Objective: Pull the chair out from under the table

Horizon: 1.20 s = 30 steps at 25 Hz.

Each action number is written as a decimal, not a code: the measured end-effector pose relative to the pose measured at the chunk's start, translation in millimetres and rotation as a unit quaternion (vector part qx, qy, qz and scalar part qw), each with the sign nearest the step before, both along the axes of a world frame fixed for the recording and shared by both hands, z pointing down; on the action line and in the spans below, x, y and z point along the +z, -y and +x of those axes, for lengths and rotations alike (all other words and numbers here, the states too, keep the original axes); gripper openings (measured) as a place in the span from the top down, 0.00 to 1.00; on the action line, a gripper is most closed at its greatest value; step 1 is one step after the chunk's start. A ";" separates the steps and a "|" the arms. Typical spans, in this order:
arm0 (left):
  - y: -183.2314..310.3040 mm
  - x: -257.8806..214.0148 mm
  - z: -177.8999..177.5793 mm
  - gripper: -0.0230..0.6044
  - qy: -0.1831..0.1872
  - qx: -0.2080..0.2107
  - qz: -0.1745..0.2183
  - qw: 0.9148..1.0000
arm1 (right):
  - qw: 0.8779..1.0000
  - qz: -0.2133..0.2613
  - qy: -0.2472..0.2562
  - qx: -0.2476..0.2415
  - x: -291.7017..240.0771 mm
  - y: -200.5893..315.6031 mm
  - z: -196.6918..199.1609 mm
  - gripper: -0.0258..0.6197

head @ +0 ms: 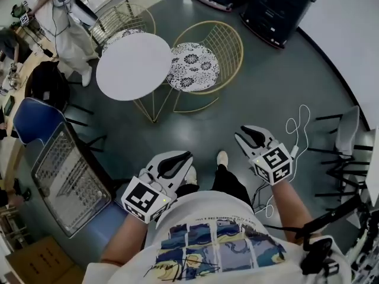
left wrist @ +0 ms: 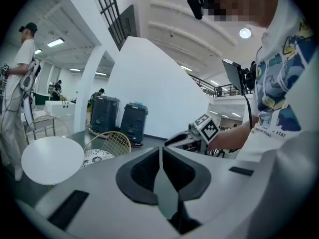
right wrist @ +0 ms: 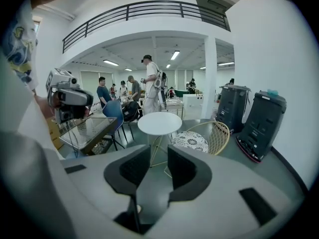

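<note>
The dark grey floor (head: pixel 266 81) fills most of the head view, bounded on the right by a curved white wall that the frame cuts off. Two dark wheeled bins (head: pixel 278 5) stand at the floor's far edge, their tops out of the head view. A glass-topped table (head: pixel 71 179) lies along the left edge with a blue chair (head: pixel 32 120) beside it, both partly out of view.

Toward the far middle of the floor stands the round white tabletop (head: pixel 133 65), bare. The gold wire chair (head: pixel 195 67) with its black-and-white patterned cushion sits at the tabletop's right edge as the head view shows it. The cushion's near rim meets that edge, and whether it runs under cannot be told. A second wire chair (head: pixel 121 22) stands behind, its seat largely hidden by the tabletop. A person in white (head: pixel 68 28) stands at the far left, cut by the frame.

Both grippers hang in the air near the person's body, well apart from the chair. The left gripper (head: pixel 188 156) has its fingers pressed together with nothing between them. The right gripper (head: pixel 241 132) has its fingers parted by a narrow gap, holding nothing — in its own view the tabletop and chair show beyond that gap.

A thin white cable (head: pixel 296 126) loops on the floor right of the right gripper, its lower end lost behind the arm.
</note>
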<state>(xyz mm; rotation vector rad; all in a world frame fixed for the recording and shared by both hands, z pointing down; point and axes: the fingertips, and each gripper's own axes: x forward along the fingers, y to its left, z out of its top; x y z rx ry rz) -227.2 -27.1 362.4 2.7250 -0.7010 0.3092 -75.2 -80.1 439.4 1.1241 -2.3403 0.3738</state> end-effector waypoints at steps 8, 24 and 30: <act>89.9 14.6 6.4 0.95 0.007 -0.052 -0.007 0.999 | 0.999 -0.024 -0.023 -0.002 49.1 143.0 47.6 0.82; 320.2 -8.2 155.2 0.95 0.040 -0.170 -0.024 0.984 | 0.991 -0.117 0.003 0.057 168.8 494.6 218.1 0.73; 354.1 -5.6 183.4 0.95 0.068 -0.185 -0.053 0.979 | 0.981 -0.170 0.021 0.091 227.1 567.6 235.9 0.73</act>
